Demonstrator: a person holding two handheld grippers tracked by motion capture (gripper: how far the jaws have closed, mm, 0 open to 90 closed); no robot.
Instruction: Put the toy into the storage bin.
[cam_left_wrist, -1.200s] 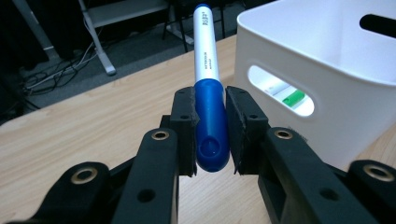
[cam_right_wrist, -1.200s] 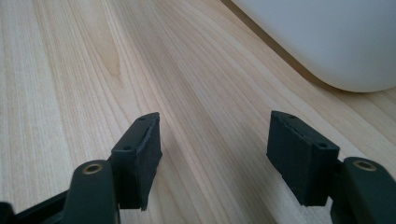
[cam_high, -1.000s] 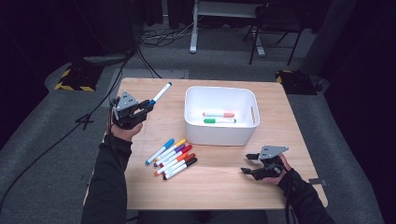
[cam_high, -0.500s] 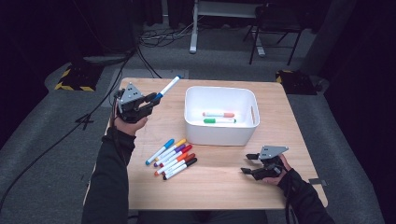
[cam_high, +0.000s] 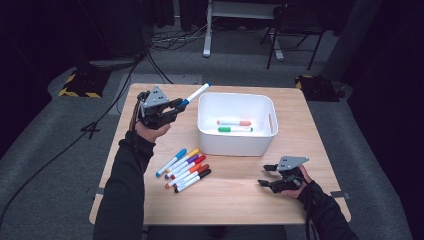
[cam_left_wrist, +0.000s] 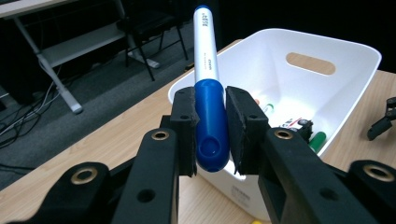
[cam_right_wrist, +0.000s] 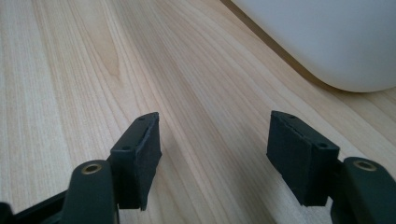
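Now the left hand-held gripper (cam_left_wrist: 210, 135) pinches the blue pen (cam_left_wrist: 208, 93) by its cap, up beside the bin (cam_high: 235, 122). The cap could pull off, or the long pen could hit the rim. The right hand-held gripper (cam_right_wrist: 215, 154) rests spread on the counter (cam_high: 240, 195).

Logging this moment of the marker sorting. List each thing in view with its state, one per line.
Left tool: shut on the blue marker.
Blue marker: capped, held off the table, tip end toward the bin.
Right tool: open, holding nothing, low over the table.
White bin: upright, two markers inside.
Loose markers: capped, lying on the table.
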